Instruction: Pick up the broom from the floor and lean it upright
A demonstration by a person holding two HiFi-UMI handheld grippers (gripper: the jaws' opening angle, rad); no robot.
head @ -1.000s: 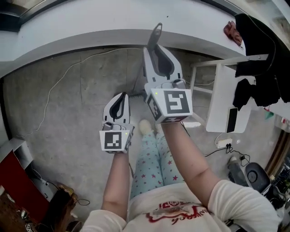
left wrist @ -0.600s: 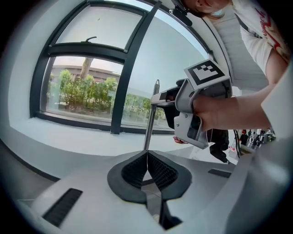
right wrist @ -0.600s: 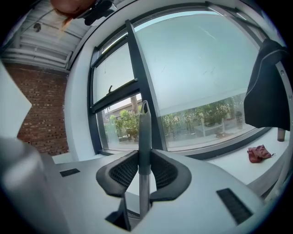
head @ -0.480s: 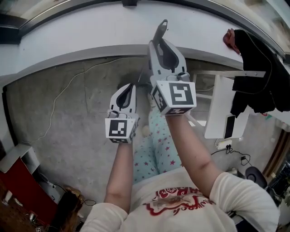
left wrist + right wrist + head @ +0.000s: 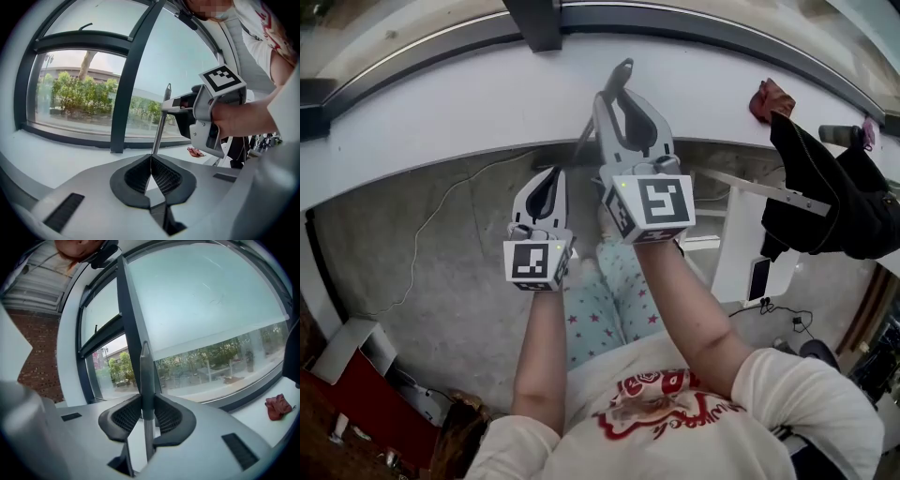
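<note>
Grey metal, the broom handle (image 5: 145, 376) stands upright between the pads of my right gripper (image 5: 146, 411), which clench it a little below its tapered end. Only that gripper's own view shows the clamp plainly. In the head view the handle's tip pokes above the gripper at top centre, against the white windowsill (image 5: 441, 103), and a thin length of shaft slants down-left beneath it. My left gripper (image 5: 151, 161) is closed, its pads meeting with nothing between them. Its view catches the right gripper side-on in the right half of the frame, the shaft dropping from it to just beyond the left tips. A red cloth (image 5: 276, 407) lies on the windowsill at lower right.
</note>
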